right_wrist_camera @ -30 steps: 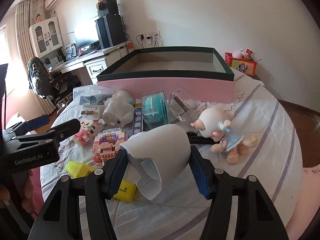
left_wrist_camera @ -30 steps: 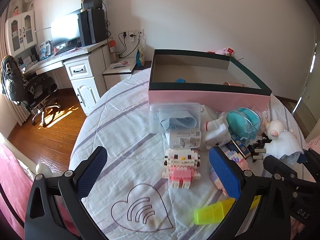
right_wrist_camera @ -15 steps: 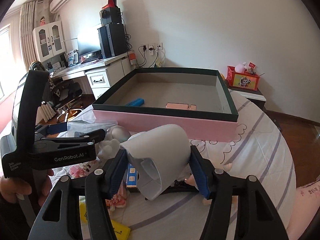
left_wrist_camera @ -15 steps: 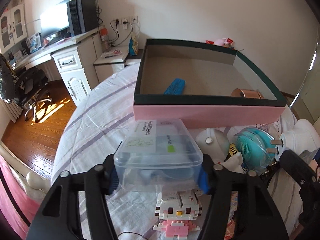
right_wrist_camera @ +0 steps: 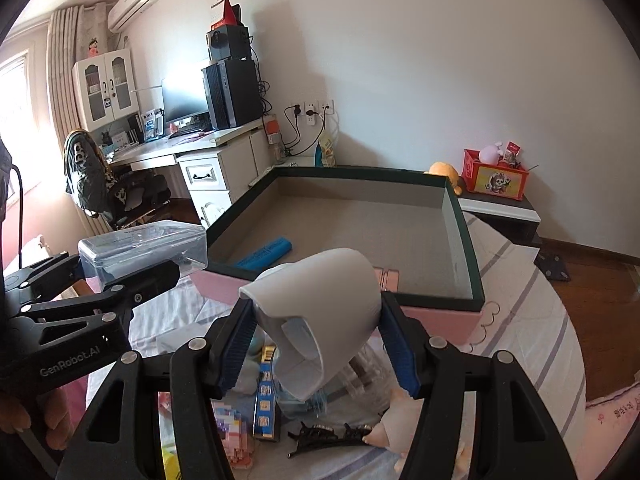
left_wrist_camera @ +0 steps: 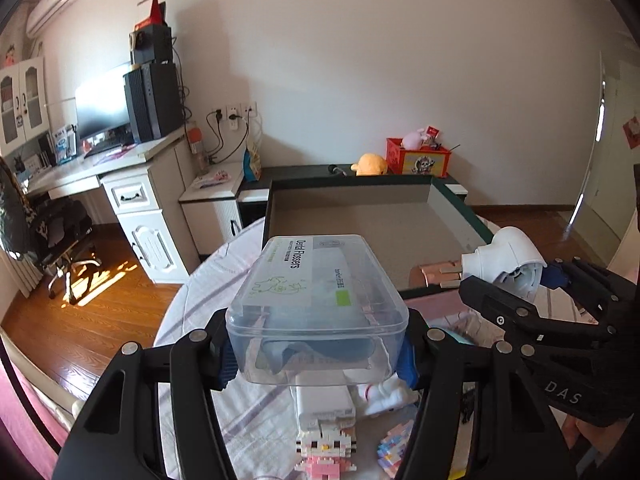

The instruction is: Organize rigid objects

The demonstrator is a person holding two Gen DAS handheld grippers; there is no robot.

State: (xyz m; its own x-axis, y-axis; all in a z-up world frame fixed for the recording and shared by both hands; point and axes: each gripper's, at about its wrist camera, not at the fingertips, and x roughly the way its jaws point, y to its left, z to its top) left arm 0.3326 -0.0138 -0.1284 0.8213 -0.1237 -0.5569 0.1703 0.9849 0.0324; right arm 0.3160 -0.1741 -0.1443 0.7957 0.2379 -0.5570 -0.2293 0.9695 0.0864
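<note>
On a striped bed (right_wrist_camera: 532,320) beside the pink-walled box (right_wrist_camera: 436,316), both claws are gripping: left claw (left_wrist_camera: 316,354) squeezing a light, slippery plastic case (left_wrist_camera: 316,304) sidewise, right claw (right_wrist_camera: 316,344) clamping a stiff white plug-in device (right_wrist_camera: 320,300).

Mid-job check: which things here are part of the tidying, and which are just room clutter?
In the job:
left tongs gripping clear flosser box
right tongs gripping white plug adapter
big pink box
brick cat figure

Lying about:
desk chair
red toy box
</note>
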